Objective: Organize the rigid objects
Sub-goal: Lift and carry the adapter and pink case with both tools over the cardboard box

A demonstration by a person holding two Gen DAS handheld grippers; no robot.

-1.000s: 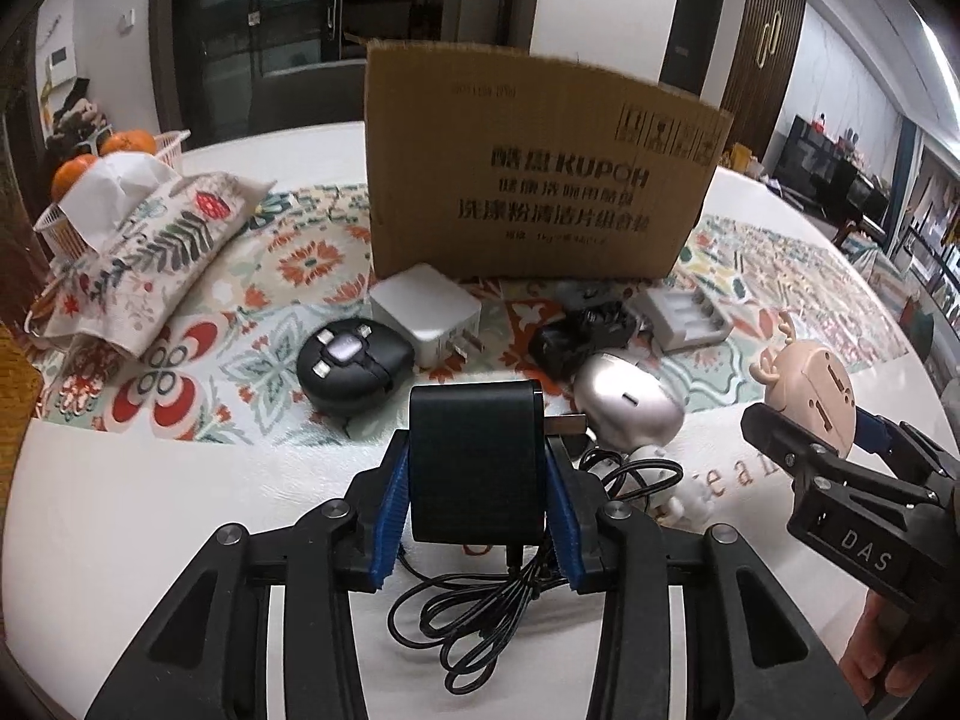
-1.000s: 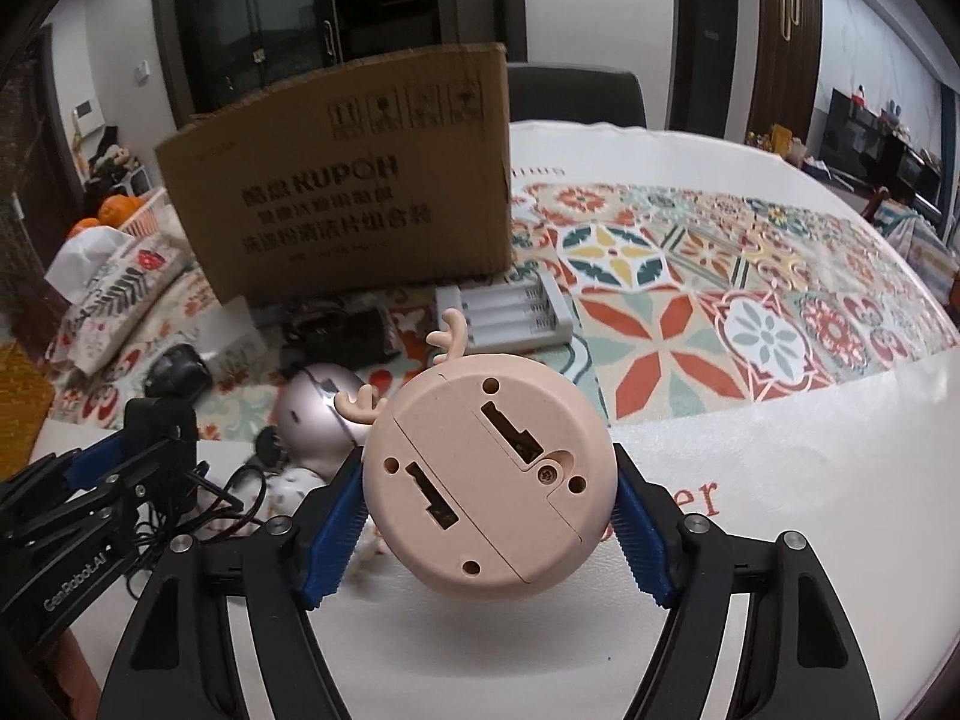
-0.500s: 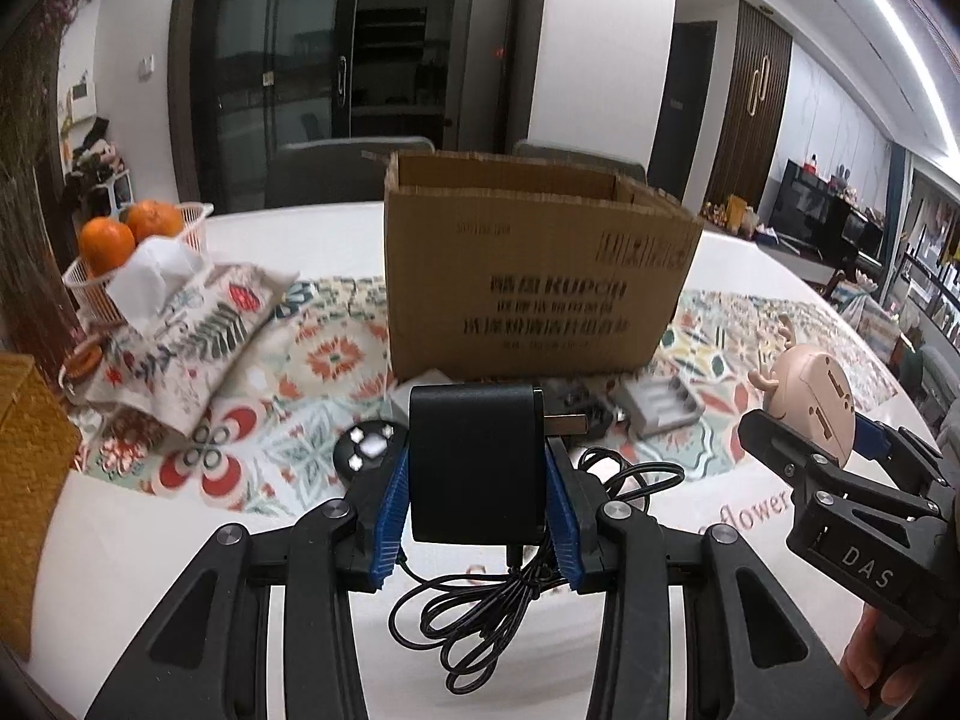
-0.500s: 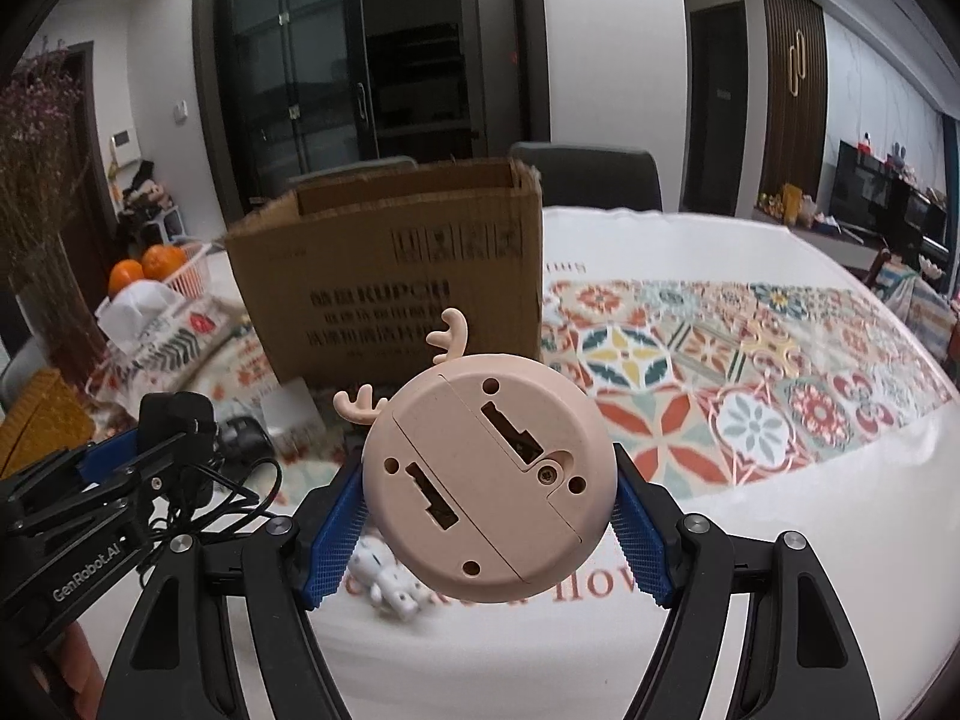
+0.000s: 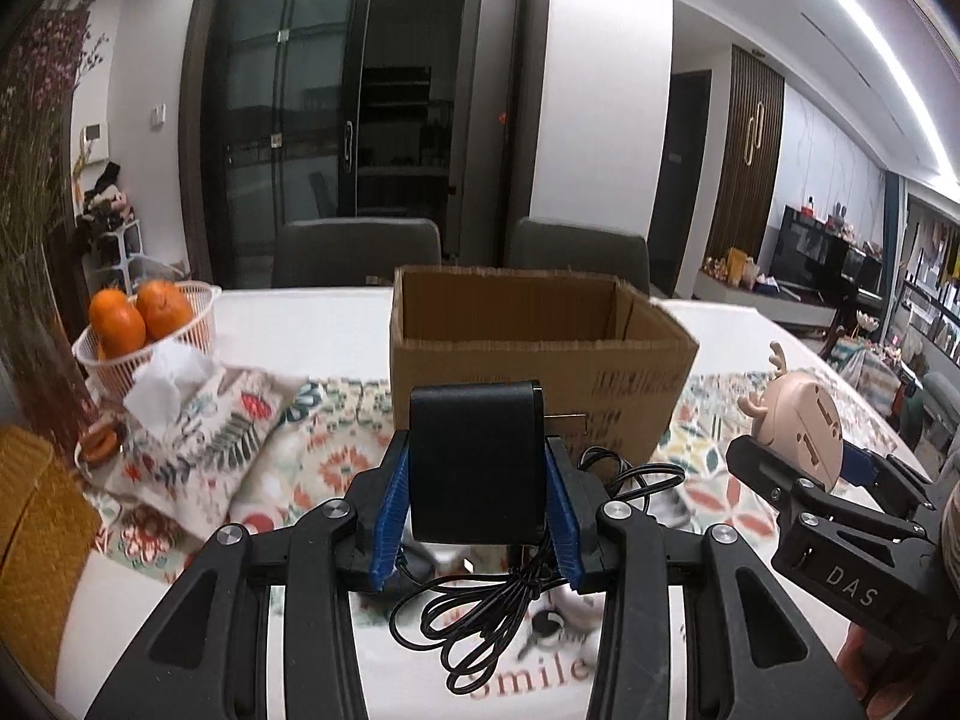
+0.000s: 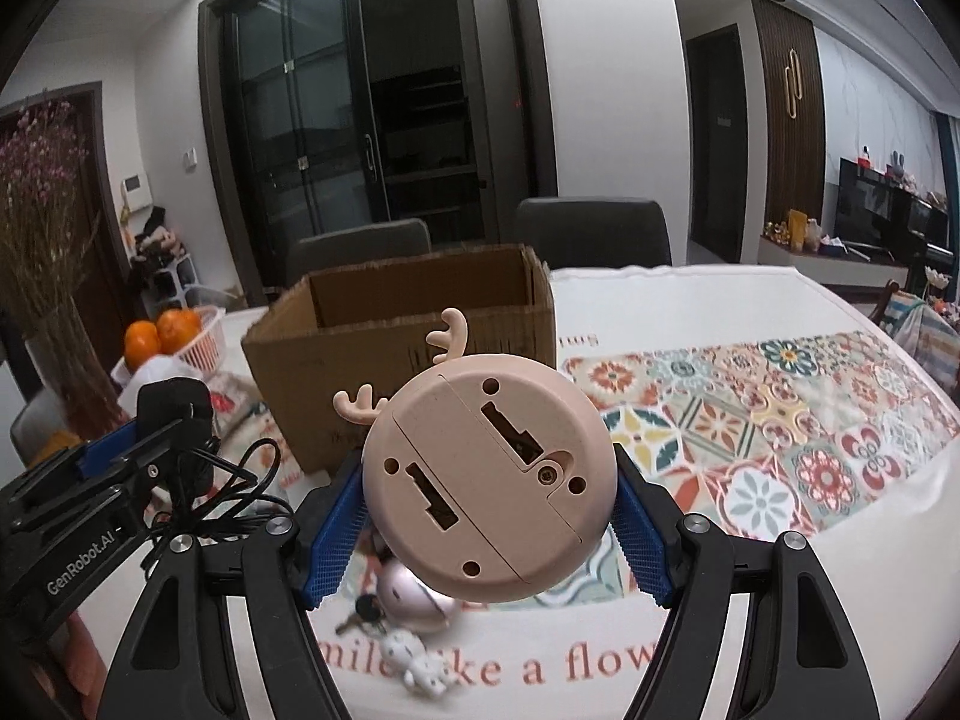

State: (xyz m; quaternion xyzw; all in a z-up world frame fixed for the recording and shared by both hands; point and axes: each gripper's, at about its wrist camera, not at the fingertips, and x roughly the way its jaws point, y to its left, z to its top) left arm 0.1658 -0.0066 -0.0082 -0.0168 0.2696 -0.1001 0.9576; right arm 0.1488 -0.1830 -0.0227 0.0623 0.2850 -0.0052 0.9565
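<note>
Left gripper (image 5: 477, 483) clenched on black boxy power adapter (image 5: 477, 456), cord dangling below. Right gripper (image 6: 489, 525) clamped on pink round antlered gadget (image 6: 489, 489). Both held high, likely for dropping into open brown cardboard box (image 5: 540, 360) ahead. Right view alone shows silver oval gadget (image 6: 414, 597), keys beneath.

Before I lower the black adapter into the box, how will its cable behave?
The black adapter looks rigid, clamped squarely in the left gripper. Its cable hangs in loose loops below, so it is probably floppy, will swing, and may snag the cardboard box rim. It probably adds little weight.
</note>
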